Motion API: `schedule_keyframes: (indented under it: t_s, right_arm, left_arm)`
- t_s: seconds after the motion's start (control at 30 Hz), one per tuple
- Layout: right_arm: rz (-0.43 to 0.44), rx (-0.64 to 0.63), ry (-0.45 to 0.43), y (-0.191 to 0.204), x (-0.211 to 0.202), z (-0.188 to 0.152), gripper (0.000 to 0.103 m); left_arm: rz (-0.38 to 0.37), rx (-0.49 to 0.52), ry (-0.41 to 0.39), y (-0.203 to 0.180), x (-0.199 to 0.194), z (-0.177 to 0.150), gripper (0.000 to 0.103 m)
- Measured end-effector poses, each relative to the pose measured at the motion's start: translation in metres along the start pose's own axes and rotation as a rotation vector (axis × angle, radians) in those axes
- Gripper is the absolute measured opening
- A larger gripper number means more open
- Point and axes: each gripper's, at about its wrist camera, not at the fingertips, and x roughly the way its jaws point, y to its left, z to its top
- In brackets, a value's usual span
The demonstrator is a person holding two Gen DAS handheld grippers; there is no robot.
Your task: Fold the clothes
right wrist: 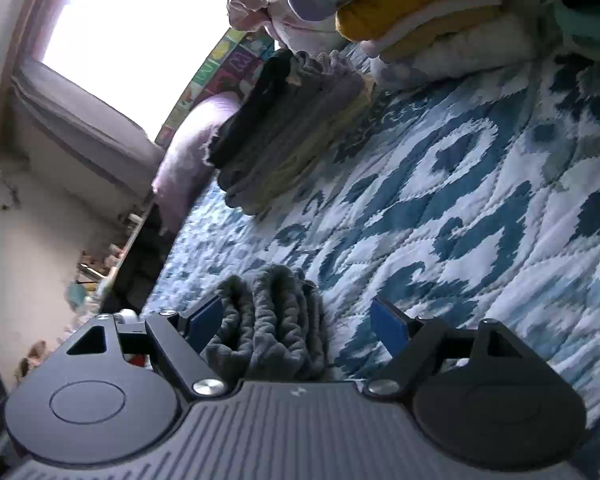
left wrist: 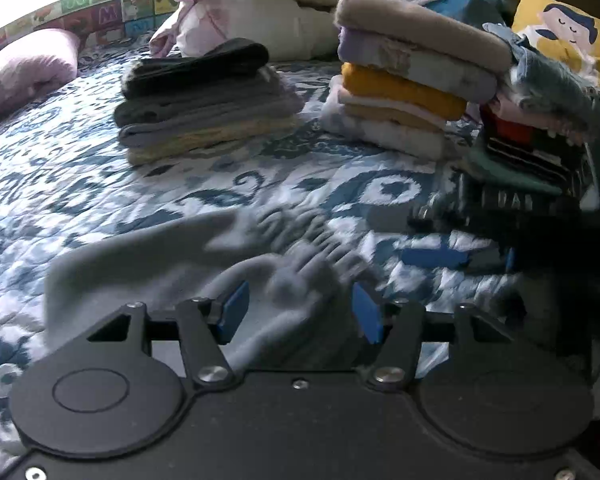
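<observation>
The left gripper (left wrist: 300, 312) stands spread, its blue pads well apart, with a bunch of the grey garment (left wrist: 172, 264) lying between them but not pinched. The rest of that garment spreads out ahead and to the gripper's left across the patterned bedspread (left wrist: 80, 168). The picture is blurred there, so whether either pad touches the cloth cannot be told.

The right gripper (right wrist: 296, 324) is also spread. A gathered, ribbed edge of the grey garment (right wrist: 272, 320) sits between its pads, closer to the left one, and the right pad stands clear of the fabric.

Beyond both grippers stand finished piles: a dark stack (left wrist: 204, 100) ahead and a taller mixed stack (left wrist: 408, 80) further right, with the right gripper (left wrist: 440, 240) seen low beneath it in the left view.

The likely trouble is a partial catch. If either gripper closes on only the outer ridges of bunched cloth, layers could slip free when lifted and the fold would come out crooked. The tall stack also leans somewhat; a wide swing near it might topple it.
</observation>
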Motion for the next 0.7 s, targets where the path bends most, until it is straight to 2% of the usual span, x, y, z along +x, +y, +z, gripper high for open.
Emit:
schedule_keyframes:
  t_s: [0.03, 0.1, 0.13, 0.27, 0.5, 0.7]
  right_arm:
    - [-0.004, 0.003, 0.004, -0.003, 0.001, 0.0, 0.081]
    - [-0.004, 0.018, 0.014, -0.009, 0.002, -0.002, 0.081]
    - [-0.001, 0.029, 0.017, -0.012, 0.002, -0.002, 0.081]
    - [0.011, 0.04, 0.019, -0.016, 0.001, -0.005, 0.081]
    - [0.016, 0.019, 0.016, -0.01, 0.006, -0.014, 0.081]
    - [0.02, 0.001, 0.014, -0.006, 0.009, -0.023, 0.081]
  left_arm:
    - [0.005, -0.011, 0.003, -0.003, 0.005, 0.002, 0.057]
    - [0.02, -0.036, 0.026, -0.005, 0.015, 0.002, 0.046]
    - [0.027, -0.049, 0.038, -0.007, 0.019, 0.003, 0.031]
    - [0.052, -0.044, 0.029, -0.01, 0.013, 0.002, 0.024]
    - [0.02, -0.169, -0.095, 0.027, -0.055, 0.019, 0.022]
    - [0.02, -0.328, -0.227, 0.107, -0.135, 0.014, 0.022]
